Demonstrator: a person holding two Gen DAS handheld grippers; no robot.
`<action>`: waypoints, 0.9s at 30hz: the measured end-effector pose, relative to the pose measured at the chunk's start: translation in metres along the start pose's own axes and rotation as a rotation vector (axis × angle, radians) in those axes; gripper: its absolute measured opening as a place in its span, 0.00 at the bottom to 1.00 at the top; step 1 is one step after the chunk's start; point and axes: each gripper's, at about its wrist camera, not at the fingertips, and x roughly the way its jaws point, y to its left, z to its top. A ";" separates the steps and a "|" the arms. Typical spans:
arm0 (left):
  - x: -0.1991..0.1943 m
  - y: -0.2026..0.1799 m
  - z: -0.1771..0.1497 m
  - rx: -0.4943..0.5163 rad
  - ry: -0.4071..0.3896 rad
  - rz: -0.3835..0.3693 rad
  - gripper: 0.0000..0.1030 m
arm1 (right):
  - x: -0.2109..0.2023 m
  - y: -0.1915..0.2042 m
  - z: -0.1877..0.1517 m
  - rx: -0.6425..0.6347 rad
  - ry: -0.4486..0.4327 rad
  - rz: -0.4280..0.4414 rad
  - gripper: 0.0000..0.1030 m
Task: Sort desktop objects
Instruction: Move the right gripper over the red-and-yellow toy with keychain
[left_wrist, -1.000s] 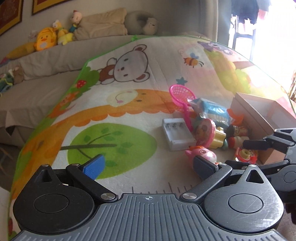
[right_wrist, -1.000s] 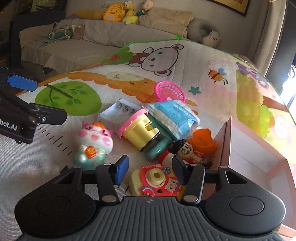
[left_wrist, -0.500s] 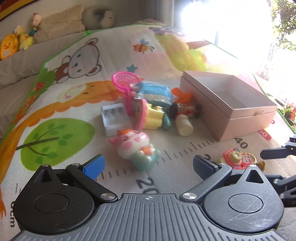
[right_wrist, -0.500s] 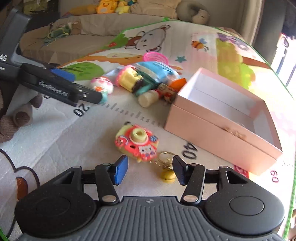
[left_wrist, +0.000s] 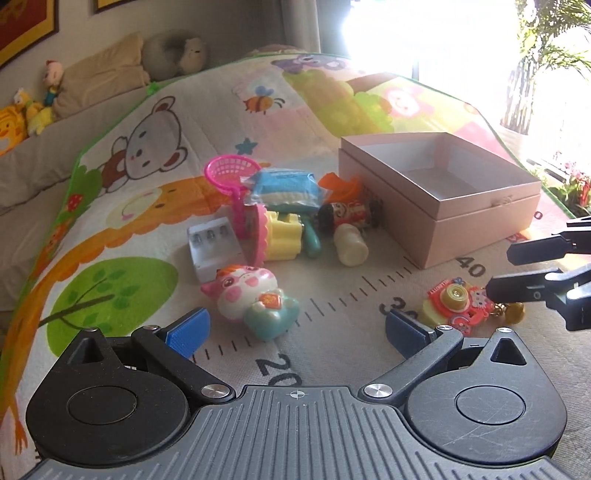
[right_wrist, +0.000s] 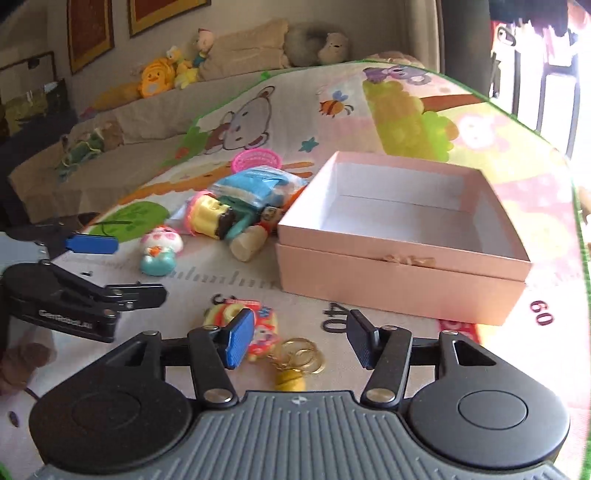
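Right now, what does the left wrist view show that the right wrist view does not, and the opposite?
Only the left wrist view shows the grey battery holder and the handle of the pink net, plus bright window plants at the right edge.

Only the right wrist view shows the gold key rings and yellow bell of the camera keychain clearly, and the printed 60 on the mat.

Both show the empty pink box, the pig toy, the toy pile beside the box, and both grippers open: left gripper, right gripper.
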 end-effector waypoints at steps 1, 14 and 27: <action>0.003 0.003 0.001 0.004 -0.004 -0.006 1.00 | 0.002 0.005 -0.001 -0.015 -0.001 -0.001 0.59; 0.047 0.012 0.013 -0.060 0.058 -0.139 1.00 | -0.009 0.013 -0.018 -0.114 -0.024 -0.068 0.78; 0.021 -0.025 -0.004 0.259 0.002 -0.157 1.00 | -0.012 0.012 -0.026 -0.129 -0.004 -0.076 0.81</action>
